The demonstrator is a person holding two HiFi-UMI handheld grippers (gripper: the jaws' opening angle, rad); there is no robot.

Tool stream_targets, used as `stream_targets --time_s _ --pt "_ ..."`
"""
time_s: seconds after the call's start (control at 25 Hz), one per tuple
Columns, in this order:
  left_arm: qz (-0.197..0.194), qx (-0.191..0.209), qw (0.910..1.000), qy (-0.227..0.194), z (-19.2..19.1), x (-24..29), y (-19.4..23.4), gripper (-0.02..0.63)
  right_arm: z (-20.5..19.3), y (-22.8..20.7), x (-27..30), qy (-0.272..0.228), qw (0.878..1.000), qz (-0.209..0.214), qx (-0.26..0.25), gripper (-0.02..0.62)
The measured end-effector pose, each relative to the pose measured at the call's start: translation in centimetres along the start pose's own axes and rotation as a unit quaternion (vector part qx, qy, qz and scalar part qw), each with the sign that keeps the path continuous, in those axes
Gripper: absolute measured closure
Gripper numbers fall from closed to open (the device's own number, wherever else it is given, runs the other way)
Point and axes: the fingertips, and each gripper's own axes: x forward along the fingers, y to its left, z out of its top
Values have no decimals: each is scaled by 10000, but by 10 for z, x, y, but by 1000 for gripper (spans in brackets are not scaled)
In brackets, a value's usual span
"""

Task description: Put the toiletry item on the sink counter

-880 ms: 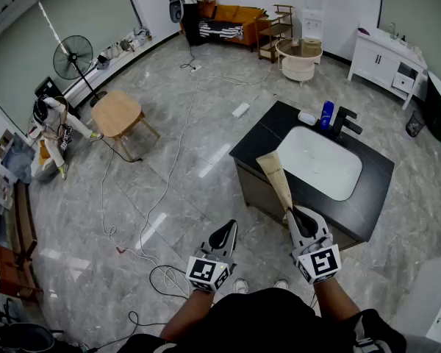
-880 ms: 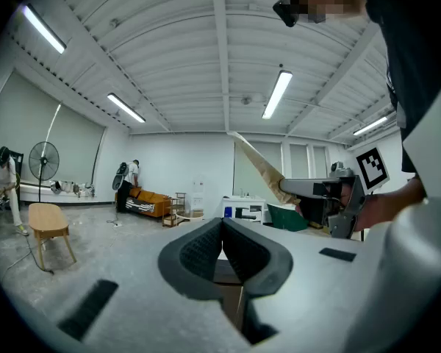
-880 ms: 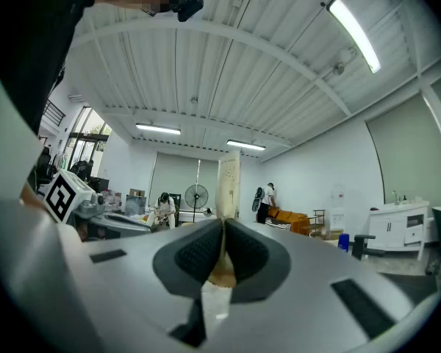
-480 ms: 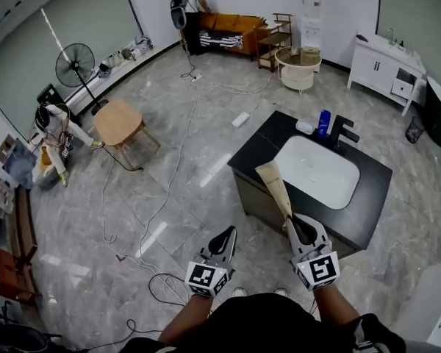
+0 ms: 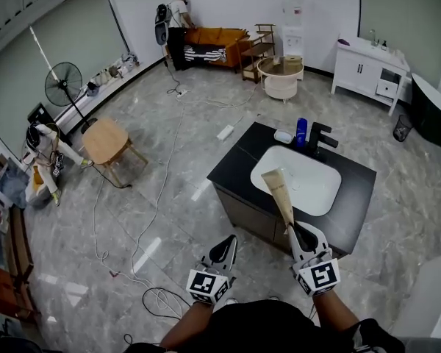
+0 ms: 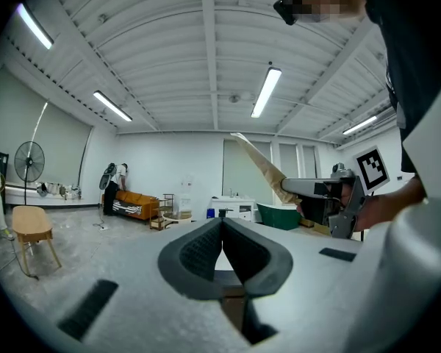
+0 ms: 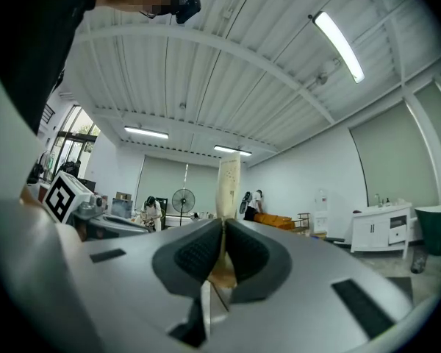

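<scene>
The right gripper's (image 5: 292,226) jaws are clenched on one end of a tan squeeze tube (image 5: 278,190), the toiletry item, which sticks out ahead of the jaws and upward; the right gripper view shows the pads pressed against it on both sides. The left gripper's (image 5: 226,241) jaws are closed together with nothing between them, and it is held low, beside the right one. In the head view, the tube is in the air in front of the person, its far end appearing over the near edge of a black sink counter (image 5: 235,164) with a white basin (image 5: 298,179). A blue bottle (image 5: 301,132), a small white dish (image 5: 283,136) and a dark faucet (image 5: 320,134) stand along the counter's far side. By the look of it, the item is picked up and carried but not yet set down; reaching the counter, lowering and letting go remain. Any print on the tube is too small to read, the clamped end is hidden inside the jaws, and the person's body cuts off the grippers' handles at the bottom.
</scene>
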Motion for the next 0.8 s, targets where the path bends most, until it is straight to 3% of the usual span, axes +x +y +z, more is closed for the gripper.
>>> stream_targets --time_s 0.28,0.56,0.8 --pt "-515 -127 9986 47 -12 42 -48 597 -7 -49 -34 192 9986 -495 -37 571" --pt "-786 -164 9967 -90 -7 104 -47 597 -12 -101 -40 335 9947 -967 -85 569" --pt "-1315 -112 9912 -124 1 167 -44 597 -13 -145 -17 313 9887 -1464 -116 569"
